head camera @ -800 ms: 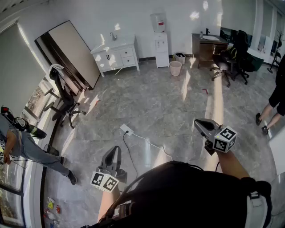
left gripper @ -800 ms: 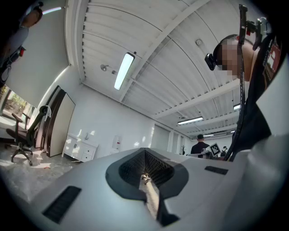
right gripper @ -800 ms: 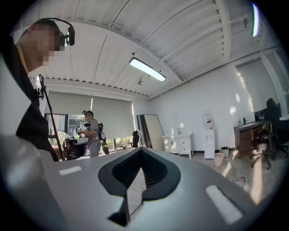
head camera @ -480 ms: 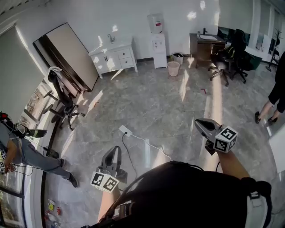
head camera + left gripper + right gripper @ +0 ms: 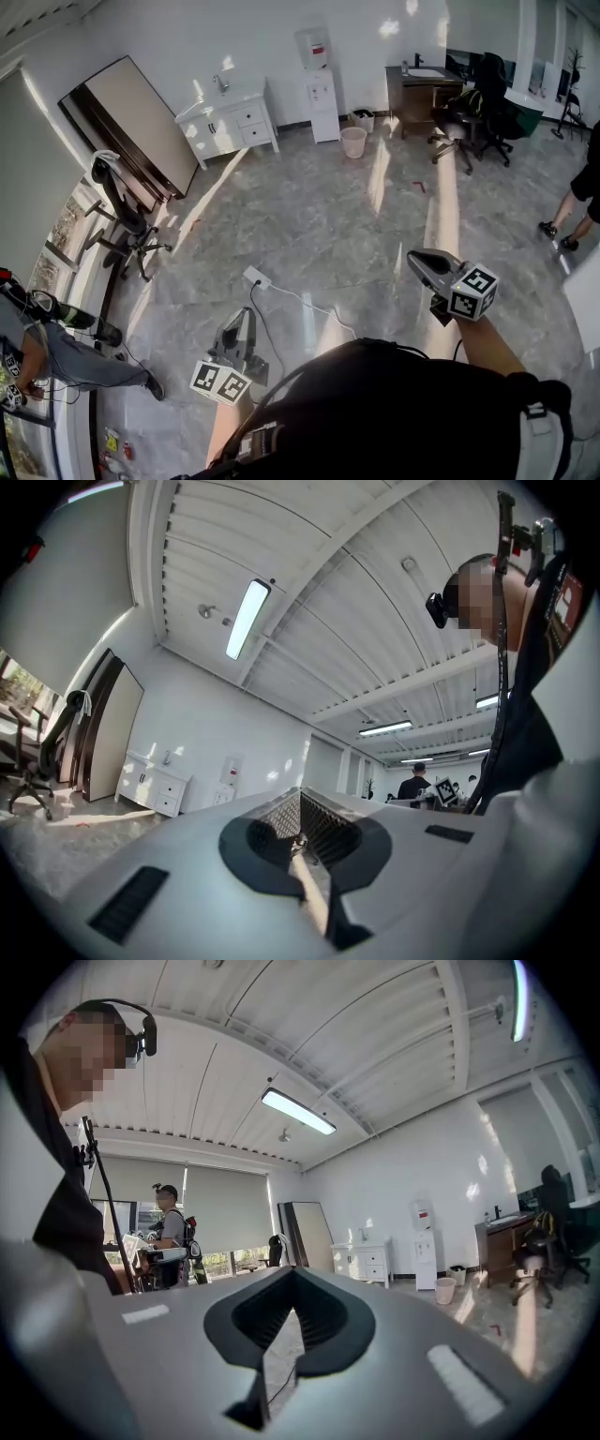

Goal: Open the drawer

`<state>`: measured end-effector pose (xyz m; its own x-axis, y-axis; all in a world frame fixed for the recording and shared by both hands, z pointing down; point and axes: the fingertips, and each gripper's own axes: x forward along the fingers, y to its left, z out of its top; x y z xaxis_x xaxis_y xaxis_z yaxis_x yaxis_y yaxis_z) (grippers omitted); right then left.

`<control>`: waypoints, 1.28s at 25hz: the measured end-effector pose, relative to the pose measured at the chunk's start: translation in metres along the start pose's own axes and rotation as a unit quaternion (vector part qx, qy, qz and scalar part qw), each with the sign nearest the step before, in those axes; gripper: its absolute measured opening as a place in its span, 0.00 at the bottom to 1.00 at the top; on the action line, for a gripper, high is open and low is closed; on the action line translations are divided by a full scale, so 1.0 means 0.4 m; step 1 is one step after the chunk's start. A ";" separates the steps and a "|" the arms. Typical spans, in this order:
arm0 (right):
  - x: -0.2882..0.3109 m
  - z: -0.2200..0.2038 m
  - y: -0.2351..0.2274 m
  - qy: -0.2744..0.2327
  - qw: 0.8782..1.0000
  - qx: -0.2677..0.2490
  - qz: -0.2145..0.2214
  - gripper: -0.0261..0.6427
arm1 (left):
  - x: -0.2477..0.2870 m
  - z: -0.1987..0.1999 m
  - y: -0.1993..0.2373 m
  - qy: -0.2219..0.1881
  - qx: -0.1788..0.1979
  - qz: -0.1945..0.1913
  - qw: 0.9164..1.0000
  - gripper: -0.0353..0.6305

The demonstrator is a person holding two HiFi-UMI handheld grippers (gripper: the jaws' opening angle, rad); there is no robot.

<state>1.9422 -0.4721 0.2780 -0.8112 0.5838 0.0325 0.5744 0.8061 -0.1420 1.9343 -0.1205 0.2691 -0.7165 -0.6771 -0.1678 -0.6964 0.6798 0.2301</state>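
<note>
Drawers [image 5: 249,117] are in the white cabinet [image 5: 211,137] at the far wall, well ahead of both jaws, fronts facing this way. L gripper [image 5: 246,315] & R gripper [image 5: 418,255] jaws closed, empty. L prob nearer.

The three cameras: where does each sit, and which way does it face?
Head view: on the person's head, looking steeply down at the floor; shows the left gripper, right gripper and the person's upper body.
Left gripper view: on that gripper, looking along its shut jaws, tilted toward the ceiling; upper body at right.
Right gripper view: on that gripper, looking level along its shut jaws; upper body at left.
Shared: all three see the white cabinet by the far wall.
</note>
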 end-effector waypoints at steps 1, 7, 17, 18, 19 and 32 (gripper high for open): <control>-0.012 -0.006 -0.008 0.000 1.000 0.000 -0.001 0.04 | 0.009 -0.009 -0.010 0.001 0.000 -0.003 1.000 0.04; -0.096 -0.007 -0.071 0.001 1.000 0.002 -0.012 0.04 | 0.089 -0.034 -0.082 0.013 -0.002 -0.020 1.000 0.04; -0.248 -0.018 -0.189 0.010 1.000 0.015 -0.022 0.04 | 0.215 -0.104 -0.232 0.034 -0.013 -0.039 0.999 0.04; -0.261 -0.024 -0.201 0.010 1.000 0.018 -0.023 0.04 | 0.226 -0.115 -0.247 0.040 -0.014 -0.040 0.998 0.04; -0.272 -0.030 -0.213 0.011 0.999 0.021 -0.023 0.04 | 0.236 -0.125 -0.262 0.047 -0.017 -0.040 0.998 0.04; -0.226 -0.093 -0.263 0.021 0.999 0.044 -0.002 0.04 | 0.274 -0.153 -0.262 0.057 -0.016 -0.033 0.998 0.04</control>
<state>1.9593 -0.6061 0.3268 -0.8072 0.5856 0.0748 0.5578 0.7980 -0.2279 1.9312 -0.2832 0.2853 -0.6585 -0.7490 -0.0732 -0.7386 0.6246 0.2537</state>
